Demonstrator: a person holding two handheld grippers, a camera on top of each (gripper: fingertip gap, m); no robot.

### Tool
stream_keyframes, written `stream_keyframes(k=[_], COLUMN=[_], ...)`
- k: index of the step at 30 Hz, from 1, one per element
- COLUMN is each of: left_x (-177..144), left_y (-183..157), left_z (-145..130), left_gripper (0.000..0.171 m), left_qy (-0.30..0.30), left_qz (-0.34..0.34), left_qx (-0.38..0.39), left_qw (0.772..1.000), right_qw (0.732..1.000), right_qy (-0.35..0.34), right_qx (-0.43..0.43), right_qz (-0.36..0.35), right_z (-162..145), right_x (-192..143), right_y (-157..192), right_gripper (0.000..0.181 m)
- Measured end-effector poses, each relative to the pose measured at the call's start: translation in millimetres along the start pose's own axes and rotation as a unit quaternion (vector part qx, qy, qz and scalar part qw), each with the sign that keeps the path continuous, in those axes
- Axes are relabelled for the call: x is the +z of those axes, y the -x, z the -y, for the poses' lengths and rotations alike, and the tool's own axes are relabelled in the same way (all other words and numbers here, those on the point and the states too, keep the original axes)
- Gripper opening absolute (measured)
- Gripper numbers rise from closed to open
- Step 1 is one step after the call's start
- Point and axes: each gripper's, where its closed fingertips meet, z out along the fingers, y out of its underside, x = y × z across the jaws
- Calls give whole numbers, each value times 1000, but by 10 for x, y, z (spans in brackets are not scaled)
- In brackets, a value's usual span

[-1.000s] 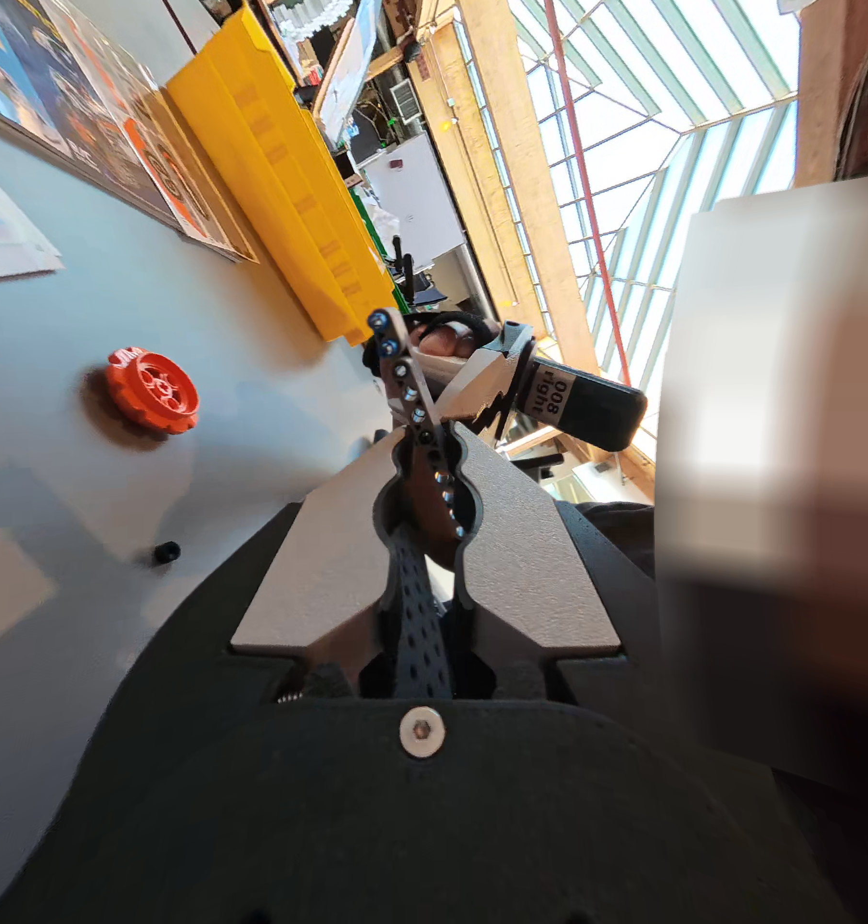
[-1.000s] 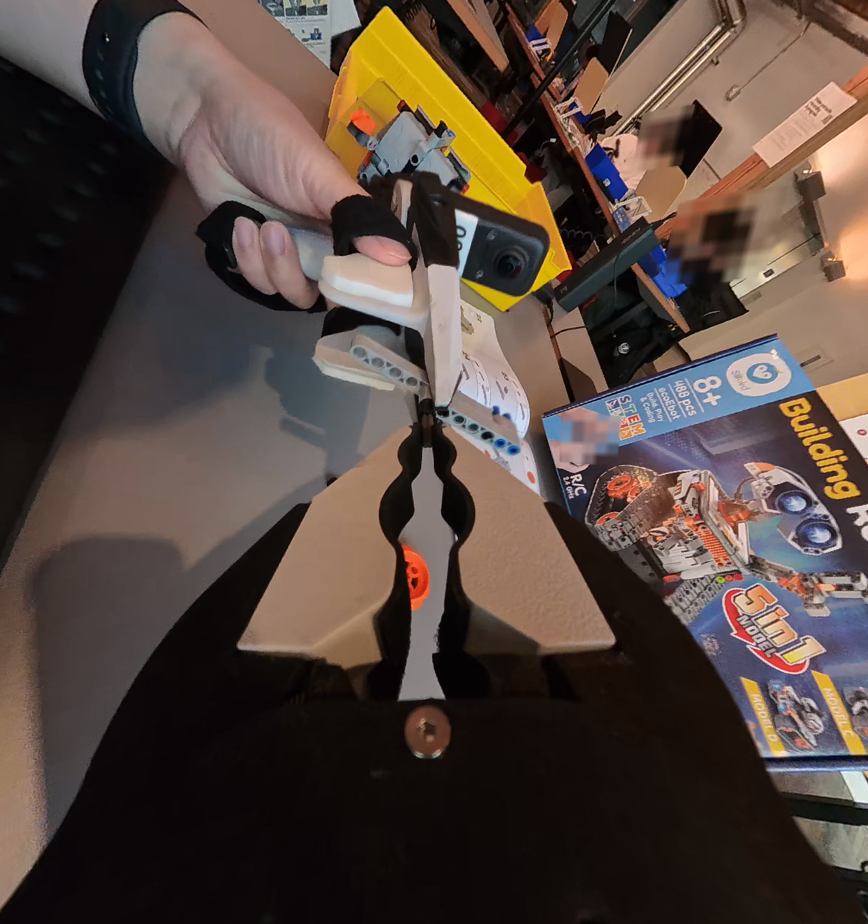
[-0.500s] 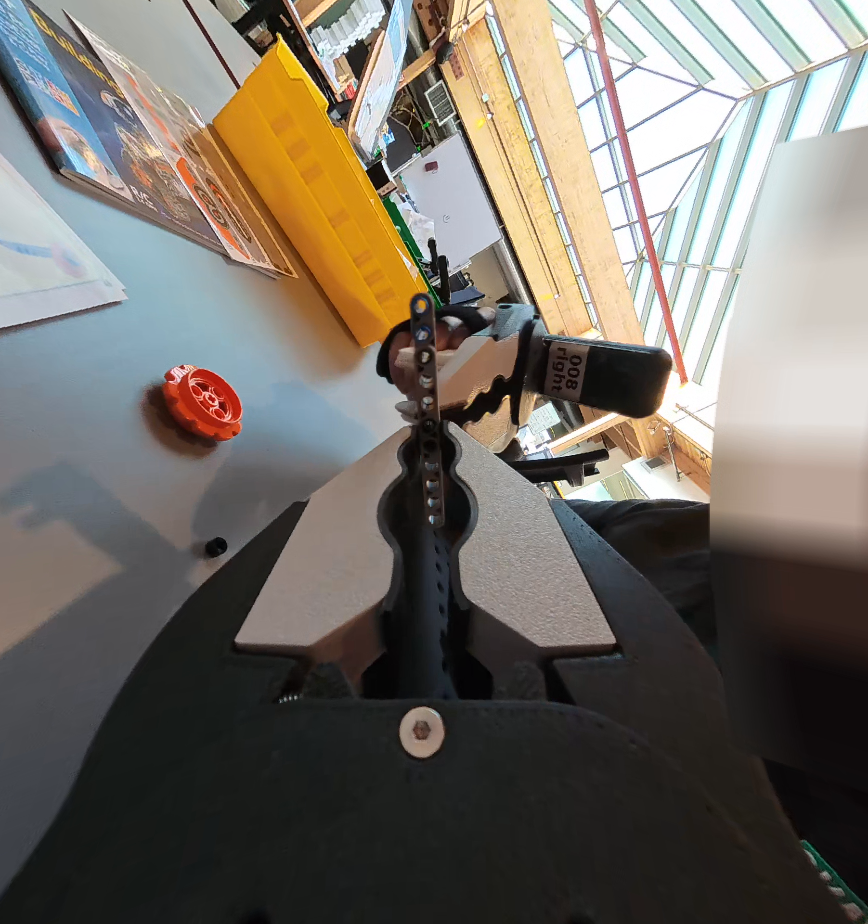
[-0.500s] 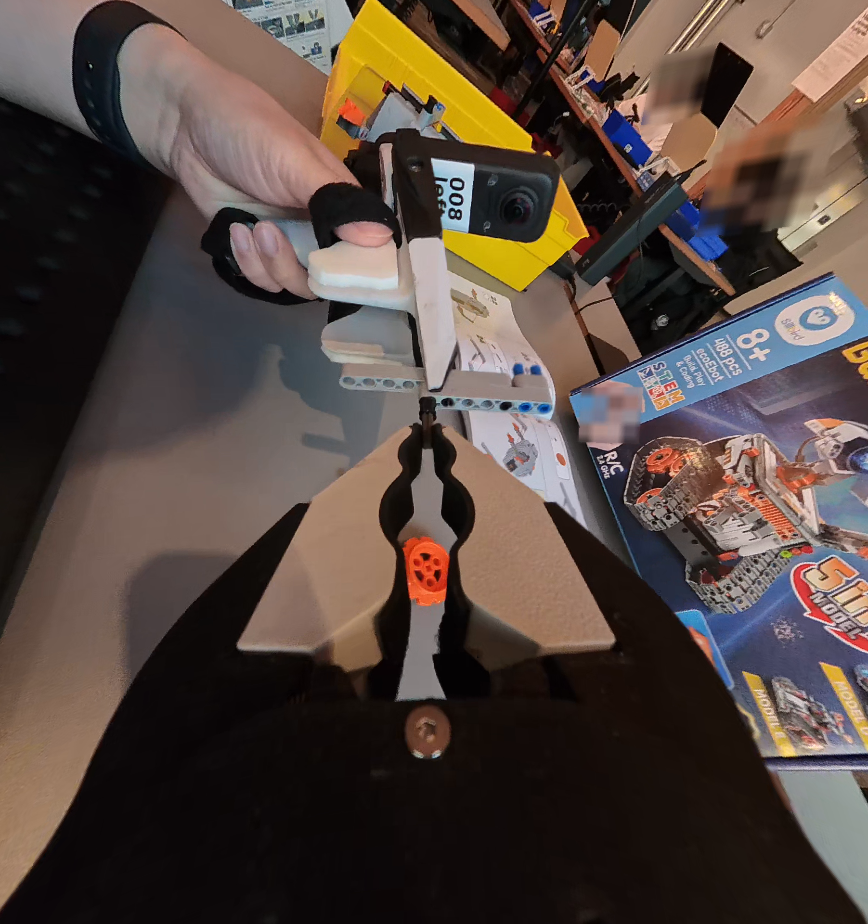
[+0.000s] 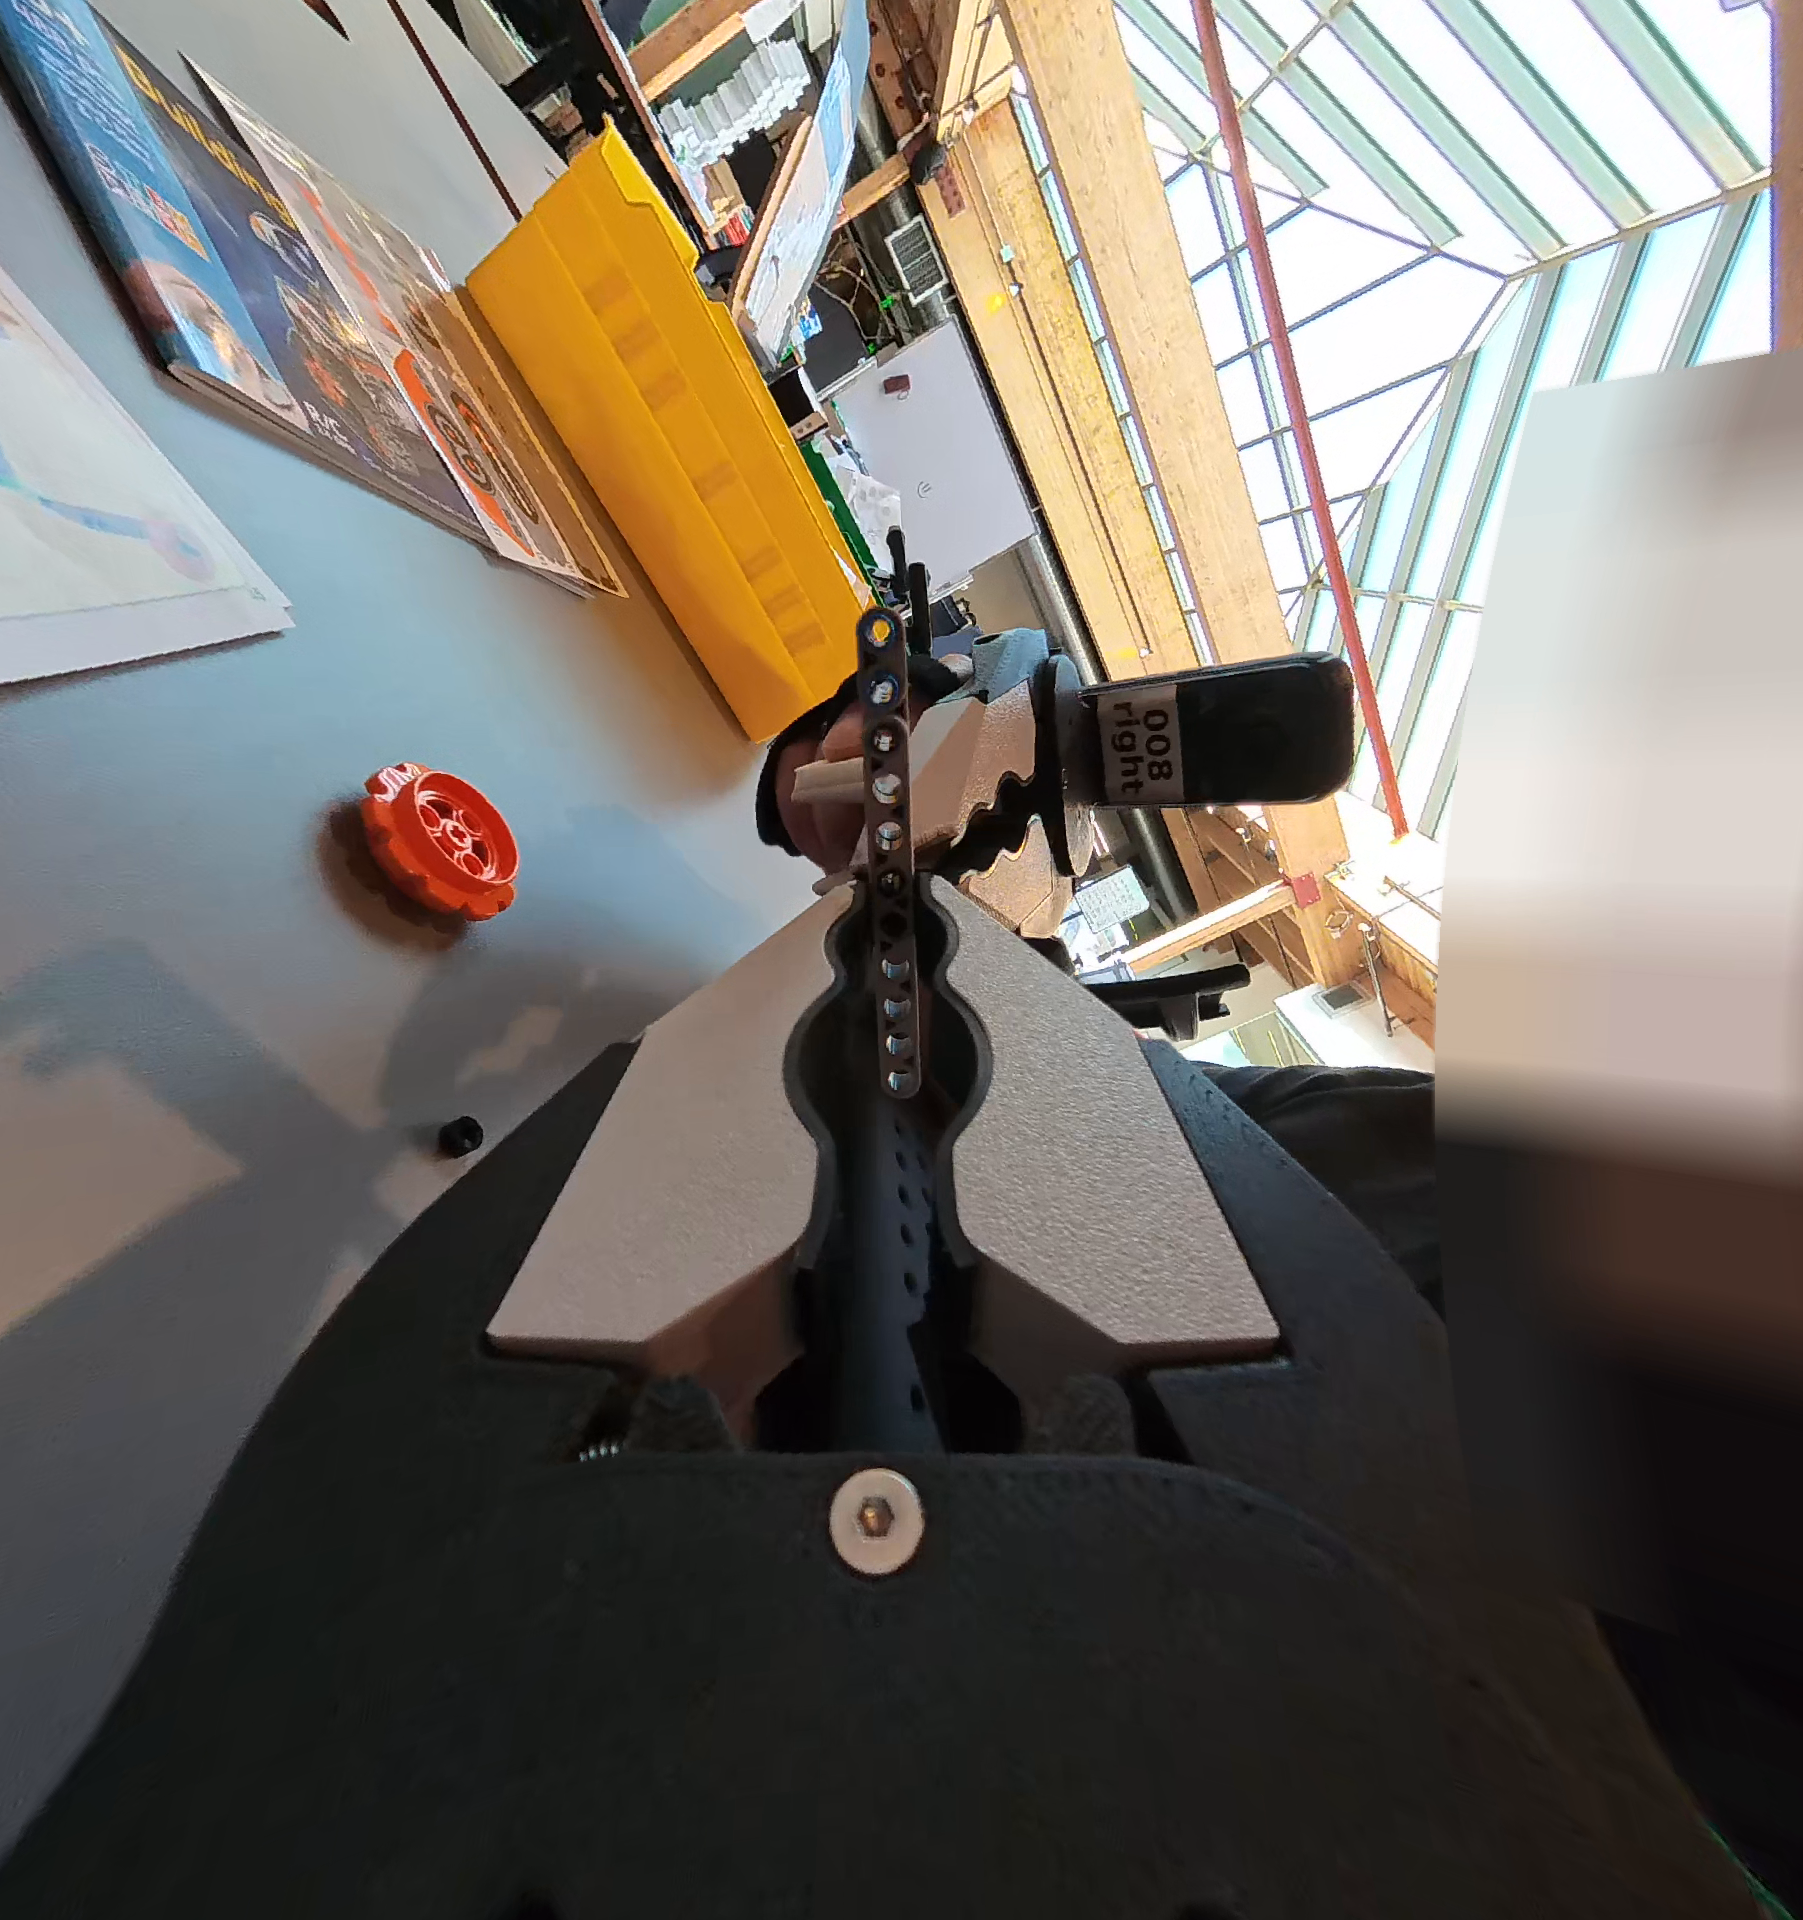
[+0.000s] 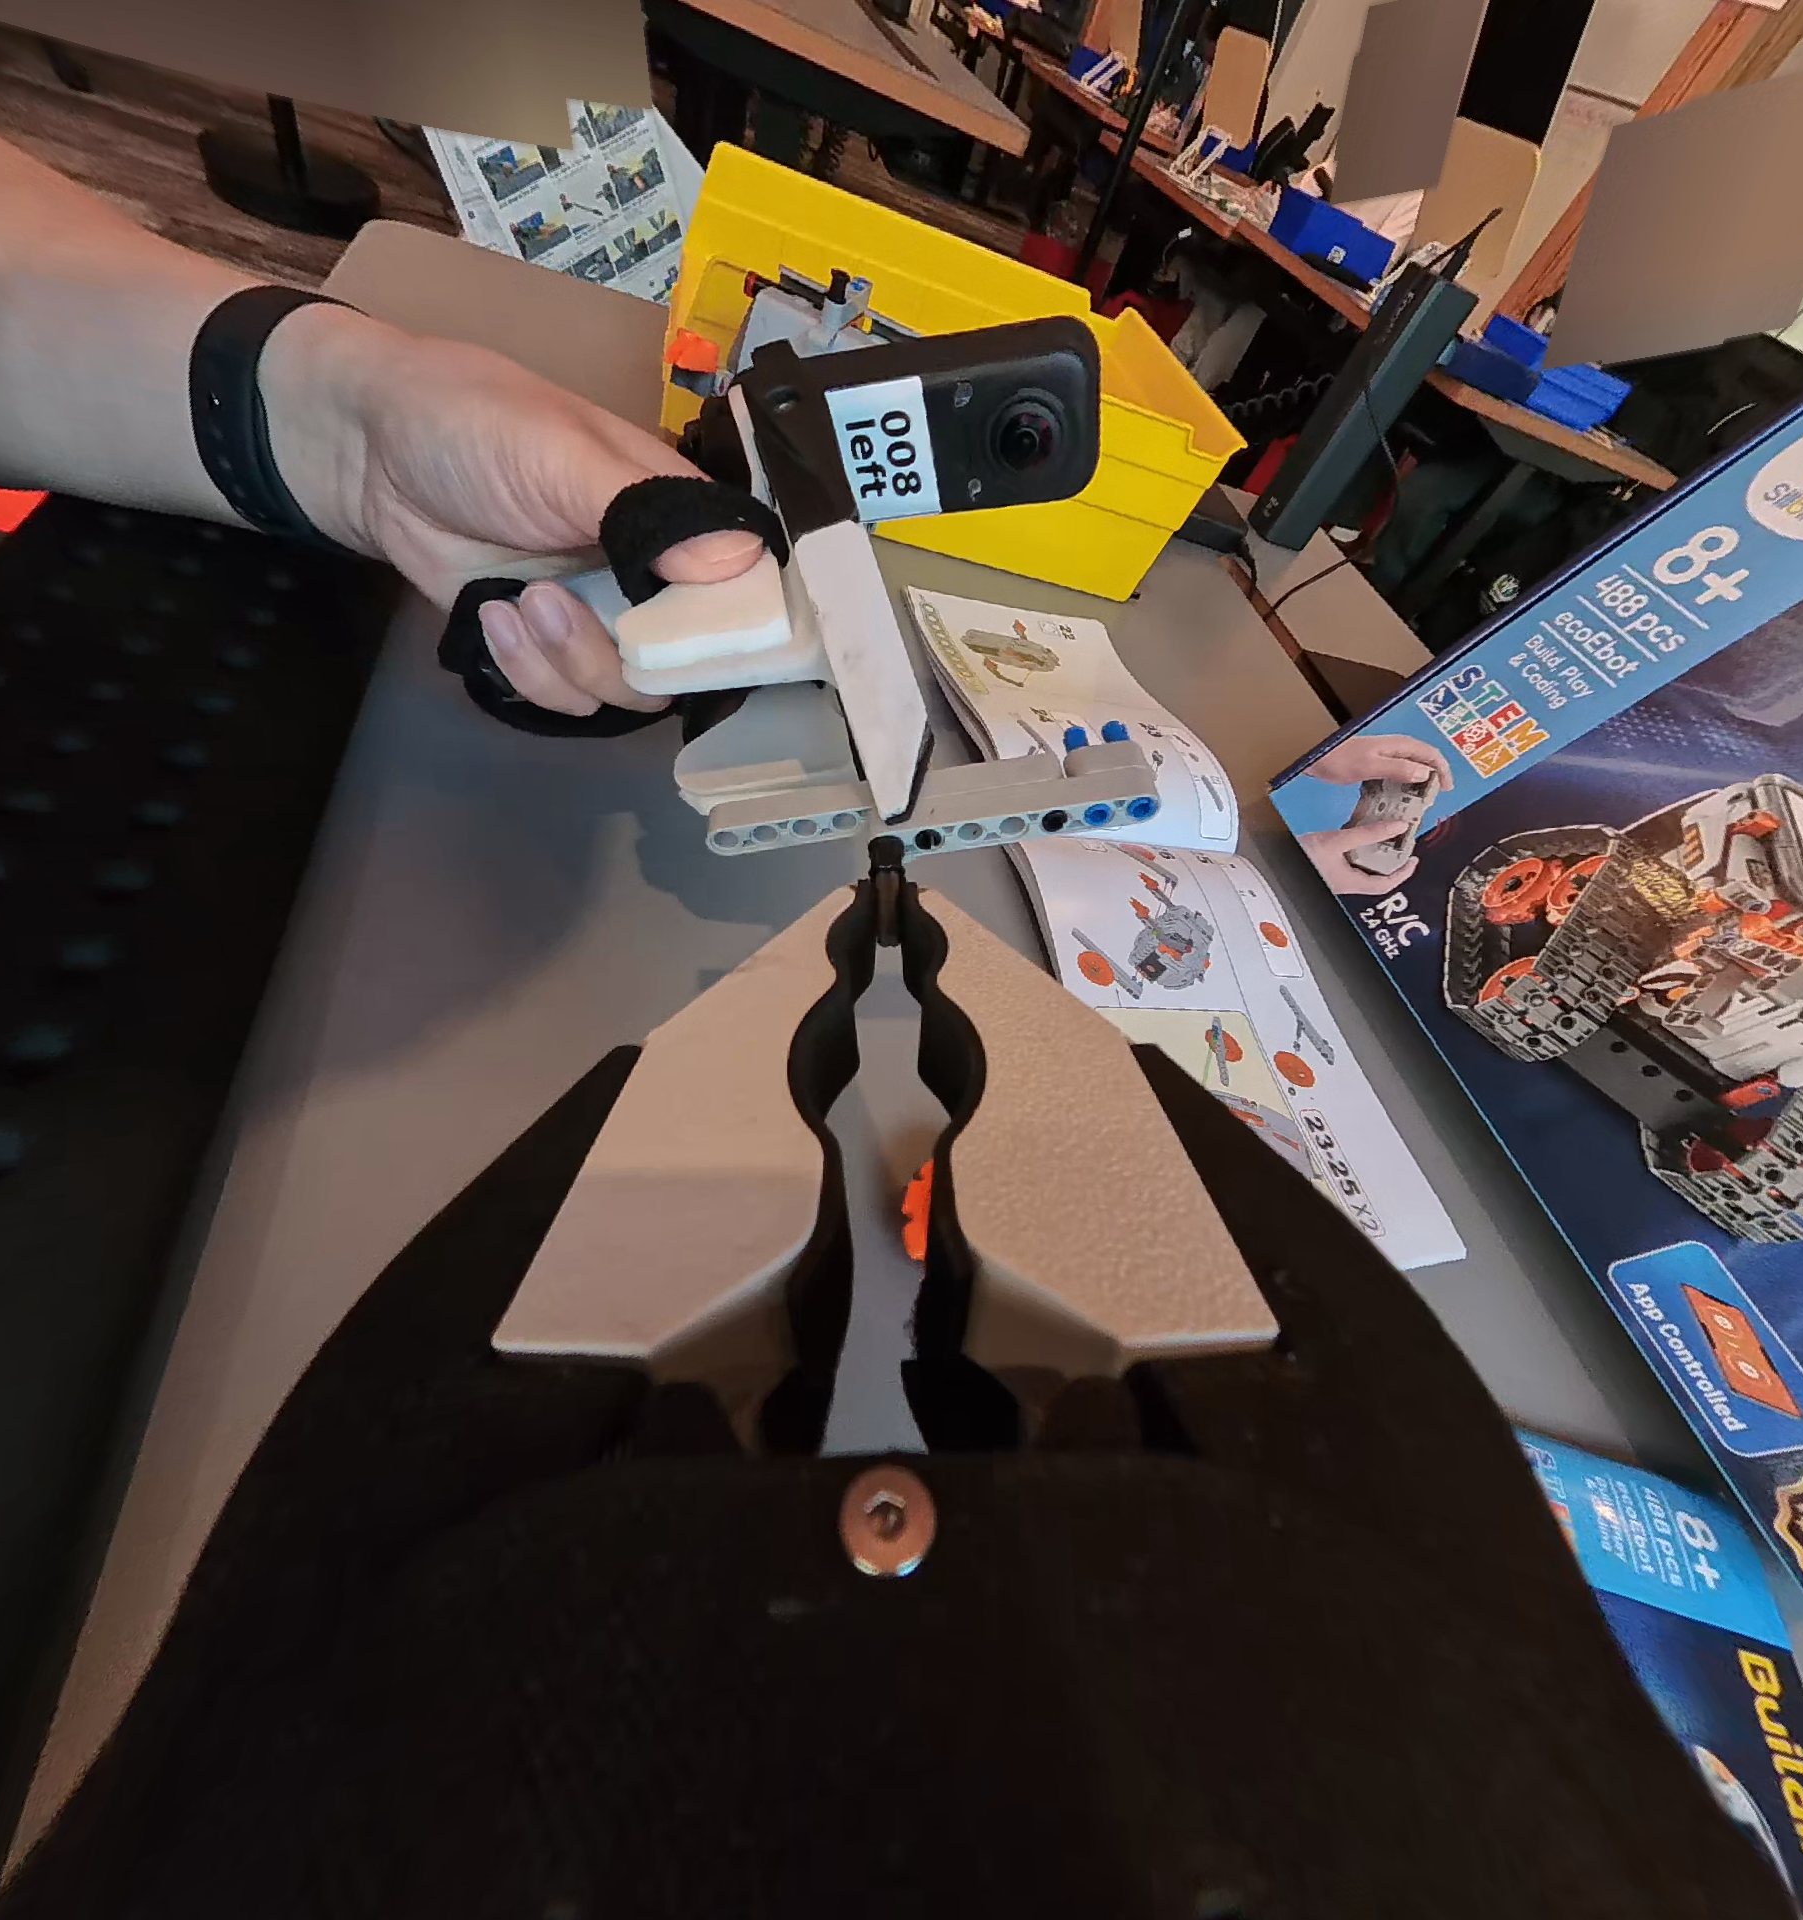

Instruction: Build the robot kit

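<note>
– Over the table [image 5: 201, 883], what is the left hand-held gripper [image 5: 889, 906] doing?

– It is squeezed tight on a long grey bar with holes [image 5: 889, 831]. The bar is up in the air, not lying down.

– And the right hand-held gripper [image 6: 884, 906]?

– It is pinched shut on a tiny black peg [image 6: 884, 864]. The tip of the peg is right at a hole near the middle of the bar. I can't tell if it is pushed in.

– Is anything in the bar already?

– Yes, blue pegs [image 6: 1115, 810] sit at one end. An orange wheel [image 5: 440, 842] and one more black peg [image 5: 458, 1135] lie loose on the table.

– Does each camera show the same stuff?

– No. The right one shows the bar from the side, the open booklet [image 6: 1136, 935], the toy box [image 6: 1603, 935] and the hand [image 6: 481, 488] on the left tool. The left one shows the bar end-on, the whole wheel and the loose peg. Both show the yellow bin [image 5: 689, 416].
</note>
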Motion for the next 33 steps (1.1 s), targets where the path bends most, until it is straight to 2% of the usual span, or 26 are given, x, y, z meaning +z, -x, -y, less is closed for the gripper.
stream_keyframes(k=[7, 33], left_x=[-11, -28], left_y=[42, -50], left_z=[0, 45], left_gripper=[5, 5], left_qy=[-1, -18], left_qz=[7, -33], left_qx=[-8, -39], left_qw=[1000, 999], right_qw=[1000, 998], right_qy=[4, -57], right_qx=[8, 31], right_qz=[2, 2], right_z=[-34, 136], right_x=[27, -34], right_y=[5, -27], right_gripper=[2, 5])
